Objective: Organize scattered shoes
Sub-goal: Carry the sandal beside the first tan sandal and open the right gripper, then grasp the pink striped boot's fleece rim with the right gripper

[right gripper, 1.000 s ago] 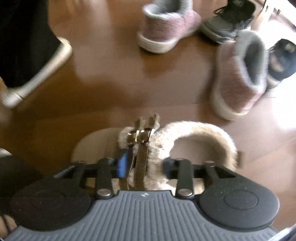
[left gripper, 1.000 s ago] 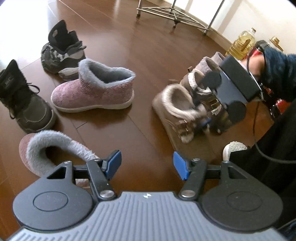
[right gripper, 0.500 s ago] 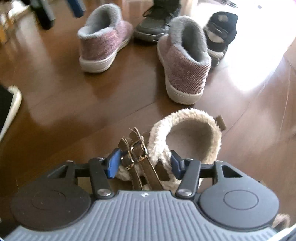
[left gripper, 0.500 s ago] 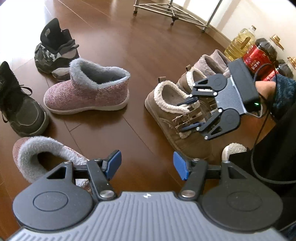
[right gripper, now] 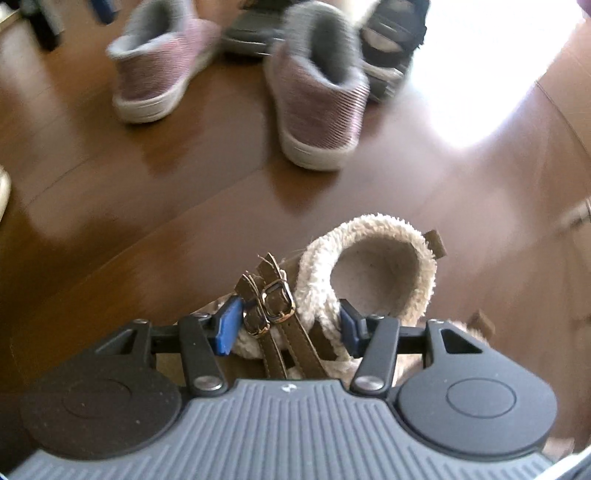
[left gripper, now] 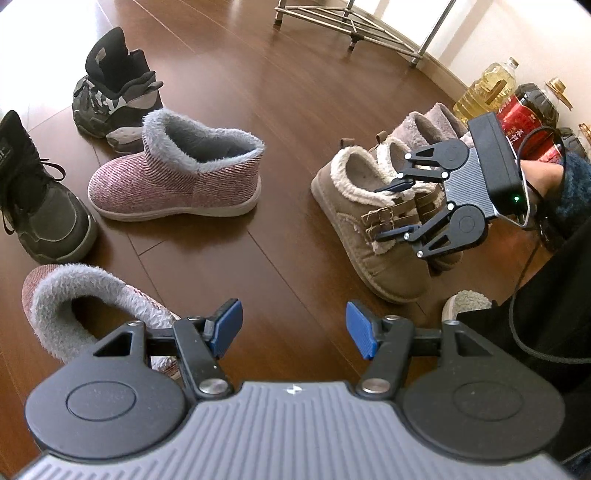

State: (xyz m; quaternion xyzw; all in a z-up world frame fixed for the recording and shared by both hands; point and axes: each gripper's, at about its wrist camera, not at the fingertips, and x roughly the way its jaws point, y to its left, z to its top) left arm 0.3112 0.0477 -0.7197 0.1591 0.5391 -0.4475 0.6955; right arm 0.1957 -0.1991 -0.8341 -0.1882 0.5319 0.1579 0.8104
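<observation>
The sorting is partly done. By the wall, where the bottles [left gripper: 491, 86] stand, a grey fleecy pair [left gripper: 428, 125] sits side by side, and next to it the two tan buckled shoes lie together: the nearer tan shoe [left gripper: 365, 221] rests flat on the floor beside its mate [left gripper: 397, 155]. The right gripper [left gripper: 391, 208] straddles the nearer tan shoe's buckle straps [right gripper: 271, 306] and fleece collar; its jaws have just been opening, with the straps and collar between the pads, and whether the pads press on the shoe at this moment I cannot tell. I judge this shoe to be placed, or very nearly so.

Left to do: the pink boots are apart, one pink boot [left gripper: 177, 181] out in the middle of the floor, the other pink boot [left gripper: 85, 310] close under the left gripper [left gripper: 293, 328], whose jaws are released and hold nothing. The black lace-up shoe [left gripper: 35, 199] and the camouflage sneaker [left gripper: 114, 96] lie loose beyond them. The metal rack [left gripper: 354, 26] by the wall shows no shoes in the part visible.
</observation>
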